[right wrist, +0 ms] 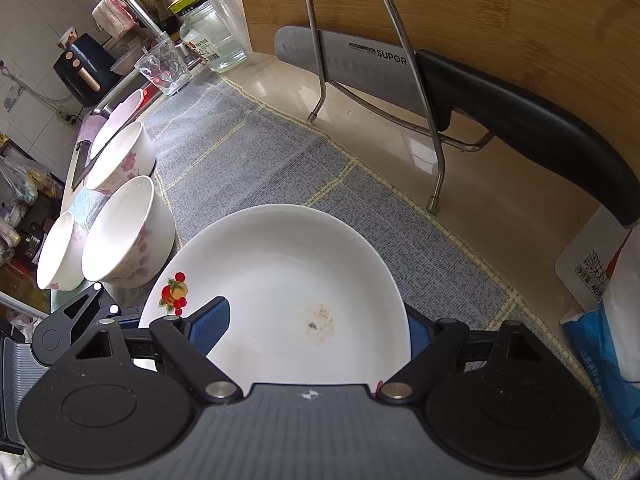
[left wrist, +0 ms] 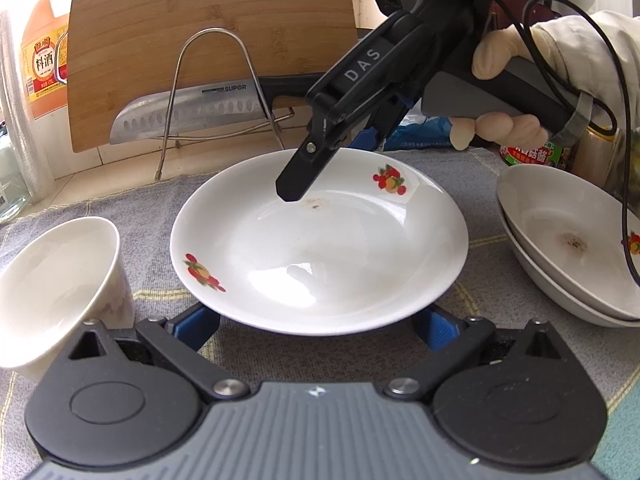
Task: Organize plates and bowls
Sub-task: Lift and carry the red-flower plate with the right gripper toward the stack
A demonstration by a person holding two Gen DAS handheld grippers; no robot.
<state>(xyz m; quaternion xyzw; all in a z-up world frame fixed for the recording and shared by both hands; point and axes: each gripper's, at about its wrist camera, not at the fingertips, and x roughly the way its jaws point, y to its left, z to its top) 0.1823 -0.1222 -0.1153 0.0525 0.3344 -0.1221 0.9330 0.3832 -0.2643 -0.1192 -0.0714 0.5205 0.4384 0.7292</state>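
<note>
On the grey checked mat (left wrist: pixel 132 196) that covers the desk, a white fruit-print plate (left wrist: pixel 320 248) lies flat at the centre of the left wrist view. The right claw (left wrist: pixel 328 168) slants down from 1 o'clock, gripped by a gloved hand (left wrist: pixel 500 64). It stands half open astride the plate's far rim, one finger above the well and the other outside the rim, and neither pad presses on the plate. From its own camera the right claw (right wrist: pixel 312 328) shows one blue pad (right wrist: pixel 210 324) over the well near a small brown stain (right wrist: pixel 320 320).

The left claw (left wrist: pixel 320 322) is spread wide at 6 o'clock, with the plate's near rim between its fingers and nothing gripped. Two stacked plates (left wrist: pixel 560 240) sit at 3 o'clock and a floral bowl (left wrist: pixel 60 280) at 8 o'clock. At 12 o'clock a Supor knife (left wrist: pixel 188 114) rests in a wire rack (left wrist: pixel 212 32) against a bamboo cutting board (left wrist: pixel 208 20), beside a cooking wine bottle (left wrist: pixel 42 60) at 10 o'clock.
</note>
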